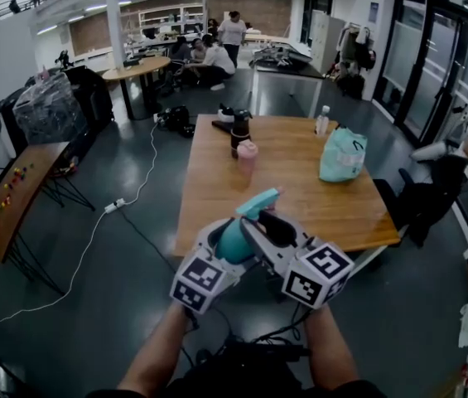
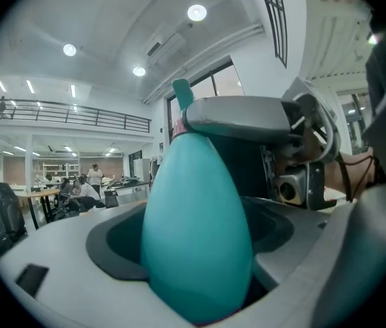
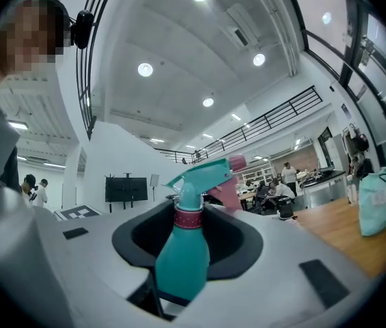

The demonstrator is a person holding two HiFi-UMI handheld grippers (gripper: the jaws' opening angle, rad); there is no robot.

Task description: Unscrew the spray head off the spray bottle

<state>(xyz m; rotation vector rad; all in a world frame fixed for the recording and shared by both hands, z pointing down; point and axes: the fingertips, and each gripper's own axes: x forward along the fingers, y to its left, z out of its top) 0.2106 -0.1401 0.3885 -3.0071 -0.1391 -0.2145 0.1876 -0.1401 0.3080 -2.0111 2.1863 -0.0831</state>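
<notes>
A teal spray bottle (image 1: pixel 234 243) with a dark red collar (image 3: pixel 188 217) and a teal spray head (image 1: pixel 259 203) is held in the air in front of the person, tilted up to the right. My left gripper (image 1: pixel 224 251) is shut on the bottle's wide body (image 2: pixel 196 238). My right gripper (image 1: pixel 260 224) reaches in from the right at the neck. In the right gripper view the collar and upper body (image 3: pixel 182 255) stand between the right jaws, with dark gaps on both sides, so the right gripper (image 3: pixel 189 241) is open around them. The trigger points right.
A wooden table (image 1: pixel 300 189) stands ahead with a pink-capped bottle (image 1: pixel 247 152), a dark bottle (image 1: pixel 239 131), a teal bag (image 1: pixel 343 154) and a clear water bottle (image 1: pixel 323 121). A white cable (image 1: pixel 118 206) runs over the grey floor at left. People sit at far desks.
</notes>
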